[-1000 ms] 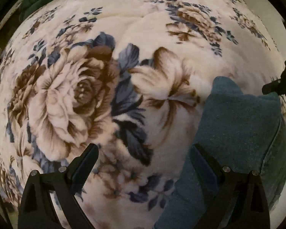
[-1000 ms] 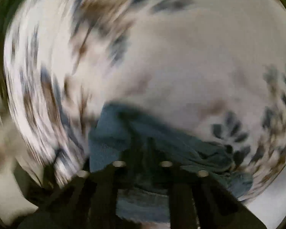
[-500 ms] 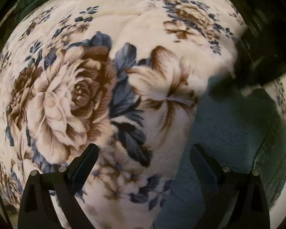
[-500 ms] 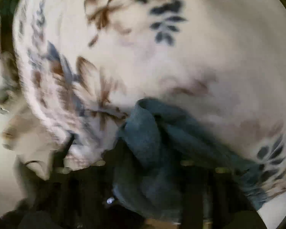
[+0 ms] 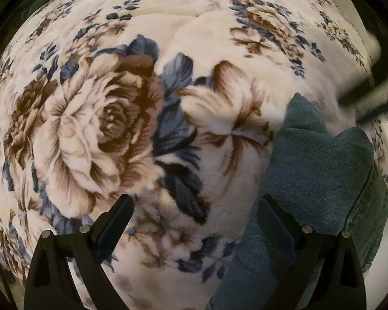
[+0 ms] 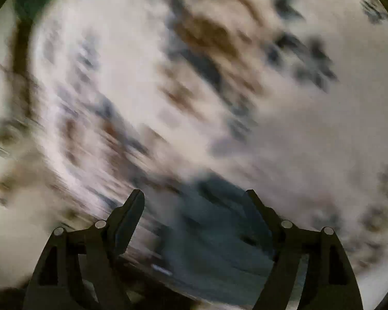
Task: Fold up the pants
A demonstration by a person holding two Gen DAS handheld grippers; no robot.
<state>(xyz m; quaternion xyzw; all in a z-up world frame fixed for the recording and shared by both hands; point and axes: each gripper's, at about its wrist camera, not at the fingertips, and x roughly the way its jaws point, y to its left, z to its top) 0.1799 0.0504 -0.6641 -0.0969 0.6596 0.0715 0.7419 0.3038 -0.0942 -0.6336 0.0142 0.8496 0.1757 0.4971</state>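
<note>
Floral plush blanket fills nearly the whole left wrist view, soft, uneven base. Its far-right edge drops to a pale floor strip.

Folded blue denim pants lie at near right, close to that blanket edge, so there's little room rightward; wide open blanket to the left and far side. The stack looks compact, top layer peaking into two soft corners; judging by that, the fold is mostly done.

Left gripper points down, jaws spread wide, nothing pinched; the right finger overlaps the denim edge, contact unclear.

Right gripper: jaws opening, spread, pads clear of the cloth, denim below and between them. View heavily motion-blurred. Likely just letting go of the fold.
</note>
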